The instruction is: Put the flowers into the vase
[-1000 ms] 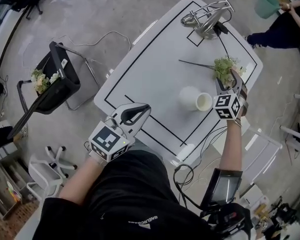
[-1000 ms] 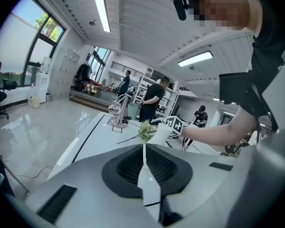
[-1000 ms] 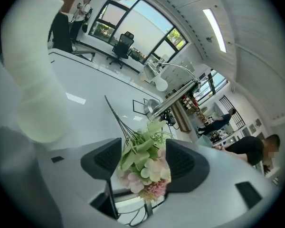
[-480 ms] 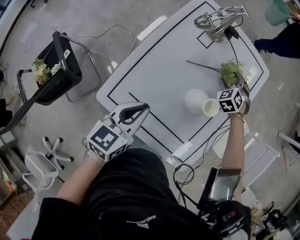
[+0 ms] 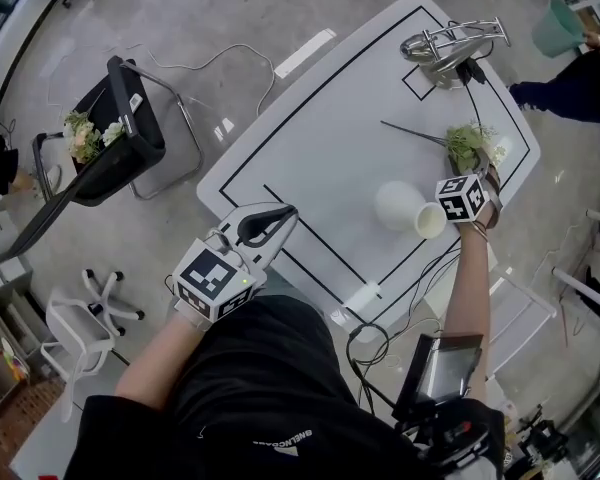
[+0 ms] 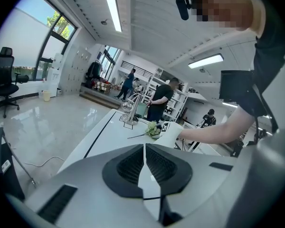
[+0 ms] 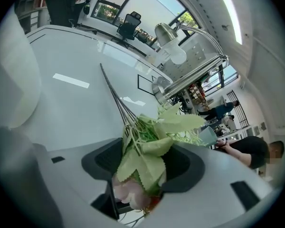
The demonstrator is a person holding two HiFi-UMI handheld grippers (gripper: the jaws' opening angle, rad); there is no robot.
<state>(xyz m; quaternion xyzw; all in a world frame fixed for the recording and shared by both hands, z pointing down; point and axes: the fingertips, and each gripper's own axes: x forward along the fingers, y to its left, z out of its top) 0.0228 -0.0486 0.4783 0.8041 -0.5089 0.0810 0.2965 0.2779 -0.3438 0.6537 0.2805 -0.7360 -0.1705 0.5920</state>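
the right gripper (image 5: 471, 171) is hovering over the near right corner of the white table (image 5: 320, 138), and its jaws are clamping on the flowers (image 5: 467, 144). in the right gripper view, the right gripper (image 7: 141, 171) is gripping the flowers (image 7: 149, 148) at the head end: pale pink petals and serrated green leaves are filling the gap between the two dark pads, while the thin dark stems are pointing away across the tabletop. from the head view those stems are running leftward from the green bunch, low over the table.

the white vase (image 5: 400, 207) is sitting just beside the right gripper, inside the black line marked on the table. it seems to be lying on its side, with its open mouth turned toward that gripper, and the flowers are outside it.

the left gripper (image 5: 283, 216) is hanging at the near edge of the table, well apart from the vase. in the left gripper view, the left gripper (image 6: 145, 150) is showing its jaws pressed together with nothing between them.

a chrome stand (image 5: 448, 45) is standing at the far corner of the table. off to the left, a black chair (image 5: 130, 158) is carrying another bunch of flowers (image 5: 86, 137).
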